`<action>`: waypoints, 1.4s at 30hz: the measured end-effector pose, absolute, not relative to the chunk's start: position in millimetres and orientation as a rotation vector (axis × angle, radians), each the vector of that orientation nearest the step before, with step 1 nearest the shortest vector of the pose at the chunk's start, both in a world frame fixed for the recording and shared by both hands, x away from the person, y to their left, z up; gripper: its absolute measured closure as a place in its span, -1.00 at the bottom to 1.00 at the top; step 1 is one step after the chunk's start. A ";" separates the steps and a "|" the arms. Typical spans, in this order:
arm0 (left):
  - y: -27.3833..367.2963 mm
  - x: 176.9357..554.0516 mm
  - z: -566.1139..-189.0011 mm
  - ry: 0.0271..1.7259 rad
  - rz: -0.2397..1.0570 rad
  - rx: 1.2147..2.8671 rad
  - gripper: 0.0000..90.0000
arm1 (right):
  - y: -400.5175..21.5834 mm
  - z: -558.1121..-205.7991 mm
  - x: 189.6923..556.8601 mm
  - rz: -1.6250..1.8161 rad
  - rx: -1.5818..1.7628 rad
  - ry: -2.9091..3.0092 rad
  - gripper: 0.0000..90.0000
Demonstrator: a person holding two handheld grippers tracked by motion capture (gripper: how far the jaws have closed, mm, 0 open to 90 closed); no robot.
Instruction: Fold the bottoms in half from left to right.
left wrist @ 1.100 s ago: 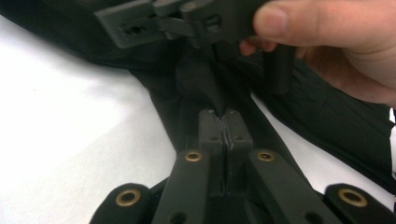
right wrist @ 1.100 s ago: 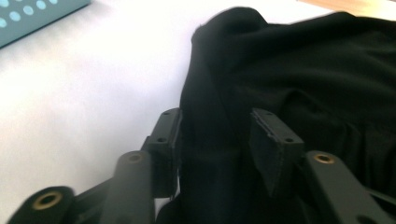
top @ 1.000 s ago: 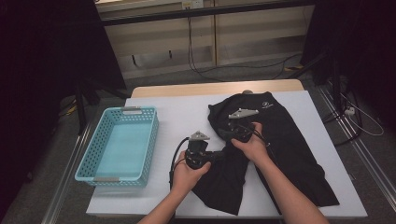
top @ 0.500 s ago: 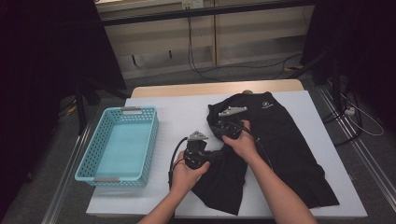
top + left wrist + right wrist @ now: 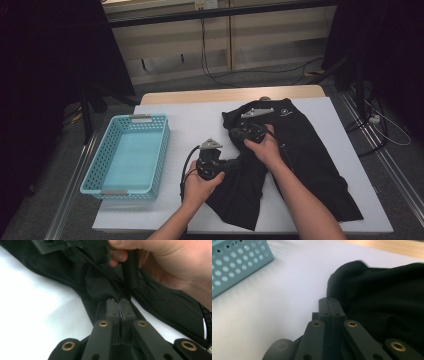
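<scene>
Holding the black garment (image 5: 295,160) at two points, I judge the work to be folding it for the basket (image 5: 127,155). My left gripper (image 5: 120,305) has its jaws together, clamped on a fold of cloth at the garment's left edge, unmoved from a second ago. My right gripper (image 5: 329,303) has just been closing; its jaws now meet at the upper left hem, and I cannot confirm cloth is caught between them, though the hem lies against them. In the high view the right hand (image 5: 262,145) has shifted slightly left since the earlier pictures. The garment lies spread on the white table (image 5: 190,120), right of the empty basket. With both pinches set, a lift or fold looks ready.
</scene>
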State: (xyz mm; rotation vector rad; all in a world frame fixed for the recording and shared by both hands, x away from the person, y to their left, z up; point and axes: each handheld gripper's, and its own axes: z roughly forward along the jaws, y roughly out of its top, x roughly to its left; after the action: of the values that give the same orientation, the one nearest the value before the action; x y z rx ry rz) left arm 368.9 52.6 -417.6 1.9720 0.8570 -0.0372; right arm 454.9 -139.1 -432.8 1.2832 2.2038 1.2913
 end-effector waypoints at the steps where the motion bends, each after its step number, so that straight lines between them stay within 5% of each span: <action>1: 52.4 369.0 -416.7 0.855 -0.033 1.965 0.98 | -141.5 -429.7 454.2 1.288 1.284 2.193 1.00; 16: 41.0 366.1 -399.8 0.809 -0.049 1.932 0.98 | -177.6 -405.4 450.6 1.364 1.357 2.057 1.00; 24: -20.5 361.0 -362.9 0.649 -0.139 1.858 0.96 | -250.7 -350.0 437.2 1.294 1.367 1.927 1.00; 29: -34.3 365.3 -354.0 0.599 -0.058 1.881 0.32 | -325.3 -322.7 427.1 1.213 1.481 1.705 0.93; 31: -25.5 371.8 -358.8 0.617 0.024 1.914 -0.08 | -336.5 -327.7 428.1 1.132 1.539 1.706 0.27; 33: -13.0 380.0 -366.1 0.670 0.074 1.927 -0.42 | -332.6 -339.3 426.9 1.066 1.517 1.761 0.18; 42: 32.4 396.2 -391.7 0.746 0.139 1.989 -0.67 | -275.5 -399.2 403.3 1.073 1.427 2.024 -0.17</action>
State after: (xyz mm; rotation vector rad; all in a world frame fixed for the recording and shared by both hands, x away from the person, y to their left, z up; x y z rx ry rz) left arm 396.2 32.4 -391.7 1.9889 0.7456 0.1395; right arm 403.3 -275.5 -399.2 1.4266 2.0240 1.0732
